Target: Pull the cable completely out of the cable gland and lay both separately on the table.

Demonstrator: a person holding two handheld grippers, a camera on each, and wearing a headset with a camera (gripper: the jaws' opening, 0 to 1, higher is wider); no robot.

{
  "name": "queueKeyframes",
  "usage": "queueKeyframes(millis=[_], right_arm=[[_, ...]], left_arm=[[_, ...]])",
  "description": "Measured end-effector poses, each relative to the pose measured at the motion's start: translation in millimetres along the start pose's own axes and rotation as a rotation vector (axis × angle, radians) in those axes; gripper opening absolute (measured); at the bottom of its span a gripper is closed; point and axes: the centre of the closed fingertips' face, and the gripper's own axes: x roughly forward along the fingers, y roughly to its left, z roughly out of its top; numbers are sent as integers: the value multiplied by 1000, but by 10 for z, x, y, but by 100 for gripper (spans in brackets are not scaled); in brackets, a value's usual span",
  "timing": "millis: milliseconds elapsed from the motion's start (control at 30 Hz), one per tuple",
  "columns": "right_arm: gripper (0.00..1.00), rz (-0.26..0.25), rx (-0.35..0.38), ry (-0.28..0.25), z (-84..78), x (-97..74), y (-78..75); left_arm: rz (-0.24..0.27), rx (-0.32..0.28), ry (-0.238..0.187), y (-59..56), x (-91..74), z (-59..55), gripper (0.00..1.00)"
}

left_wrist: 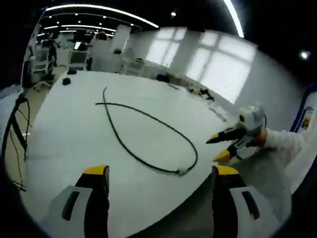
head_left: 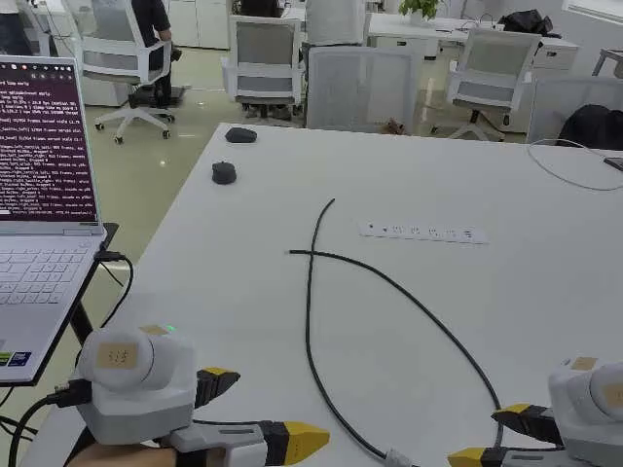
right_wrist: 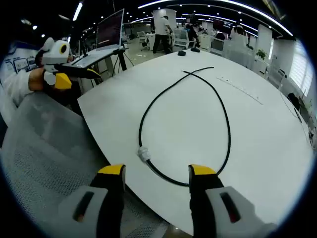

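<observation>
Black cable [head_left: 419,311], looped and crossing itself at the far end, lies on the white table [head_left: 243,292]. Its pale cable gland [head_left: 397,455] sits on the strand at the near edge, between my grippers. Left gripper [head_left: 268,409] and right gripper [head_left: 479,435] hover with jaws spread, empty. My judgement: pinch the gland body squarely with one, grip the cable just beside it with the other, then pull along the gland's axis.

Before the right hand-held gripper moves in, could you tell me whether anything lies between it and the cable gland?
Nothing visible does: only bare table lies between the right hand-held gripper and the cable gland on the black cable.
</observation>
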Motion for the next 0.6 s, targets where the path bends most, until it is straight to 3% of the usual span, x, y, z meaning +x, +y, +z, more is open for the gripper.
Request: queueKeyframes(millis=[600], right_arm=[[52, 2, 10, -3, -8, -1, -10]], left_arm=[[6, -3, -5, 15, -8, 15, 82]])
